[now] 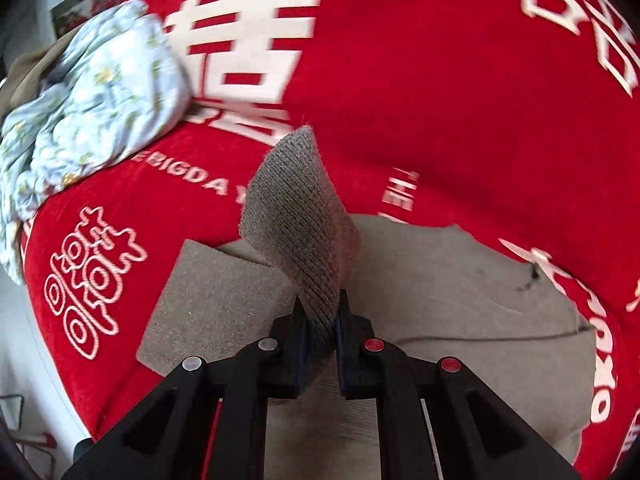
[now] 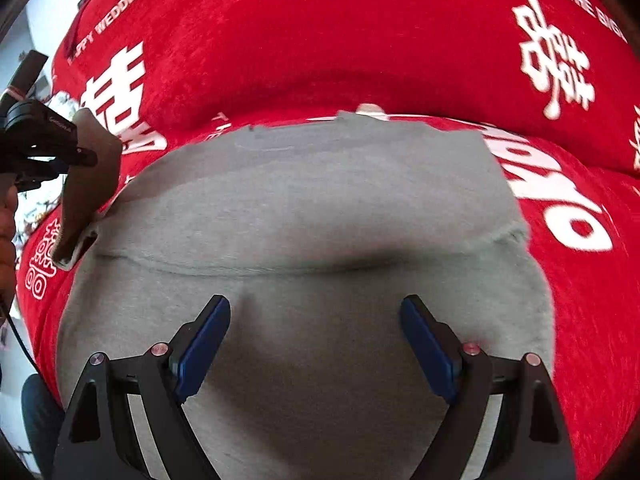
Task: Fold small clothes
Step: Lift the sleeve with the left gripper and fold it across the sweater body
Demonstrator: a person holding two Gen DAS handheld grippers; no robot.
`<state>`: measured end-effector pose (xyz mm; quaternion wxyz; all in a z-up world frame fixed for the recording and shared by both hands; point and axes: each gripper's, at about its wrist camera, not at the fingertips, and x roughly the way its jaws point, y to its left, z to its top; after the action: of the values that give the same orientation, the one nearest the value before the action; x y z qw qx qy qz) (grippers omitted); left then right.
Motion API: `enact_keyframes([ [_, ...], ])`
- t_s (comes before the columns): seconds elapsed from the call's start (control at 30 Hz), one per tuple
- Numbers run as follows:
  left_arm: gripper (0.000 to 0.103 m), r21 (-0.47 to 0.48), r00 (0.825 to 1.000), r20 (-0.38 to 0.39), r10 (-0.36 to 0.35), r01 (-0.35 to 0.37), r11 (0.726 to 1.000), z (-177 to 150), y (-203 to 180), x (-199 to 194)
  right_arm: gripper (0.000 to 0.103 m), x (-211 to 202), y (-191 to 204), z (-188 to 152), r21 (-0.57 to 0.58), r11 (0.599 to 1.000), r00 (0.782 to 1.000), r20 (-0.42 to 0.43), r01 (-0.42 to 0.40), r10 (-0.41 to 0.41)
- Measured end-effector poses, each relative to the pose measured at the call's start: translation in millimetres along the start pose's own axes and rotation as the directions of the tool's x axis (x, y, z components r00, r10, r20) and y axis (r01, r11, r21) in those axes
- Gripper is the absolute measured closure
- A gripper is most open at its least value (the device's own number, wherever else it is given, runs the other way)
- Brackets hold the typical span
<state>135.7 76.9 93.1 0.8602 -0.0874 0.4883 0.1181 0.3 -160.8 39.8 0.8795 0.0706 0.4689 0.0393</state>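
Left hand-held gripper clamps grey garment; right wide.

White "THE BIG DAY", "WEDDING" and double-happiness signs on the red cover

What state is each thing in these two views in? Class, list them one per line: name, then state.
Left gripper: jaws shut on the ribbed cuff, lifting it.
Right gripper: jaws open, holding nothing, over the garment.
Grey garment: spread mostly flat on the cover.
Ribbed cuff: raised, curling upright.
Floral cloth: crumpled in a heap.
Red cover: spread out, gently rumpled.
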Motion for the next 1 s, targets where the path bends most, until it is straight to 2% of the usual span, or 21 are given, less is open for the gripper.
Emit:
enact_keyframes([
  [0.33,0.091,0.132,0.999,-0.007,-0.043,0.044,0.99,-14.8,-87.0,-18.7,0.014,-13.3,-6.9,-17.7,-0.037,0.999,0.999,0.037,-0.001,0.002],
  [0.53,0.091,0.196,0.998,-0.007,-0.064,0.065,0.978,-25.1,-119.7,-29.1,0.014,-19.2,-13.4,-26.4,-0.054,0.999,0.999,0.054,-0.001,0.004],
  [0.8,0.091,0.284,0.995,-0.01,-0.101,0.099,0.954,-44.1,-155.8,-41.8,0.014,-25.6,-19.3,-34.0,-0.081,0.997,0.998,0.067,0.013,-0.008],
  [1.0,0.091,0.35,0.988,-0.018,-0.151,0.148,0.925,-56.6,-184.2,-55.4,0.014,-30.9,-27.4,-39.0,-0.077,0.997,0.997,0.074,0.012,-0.006],
])
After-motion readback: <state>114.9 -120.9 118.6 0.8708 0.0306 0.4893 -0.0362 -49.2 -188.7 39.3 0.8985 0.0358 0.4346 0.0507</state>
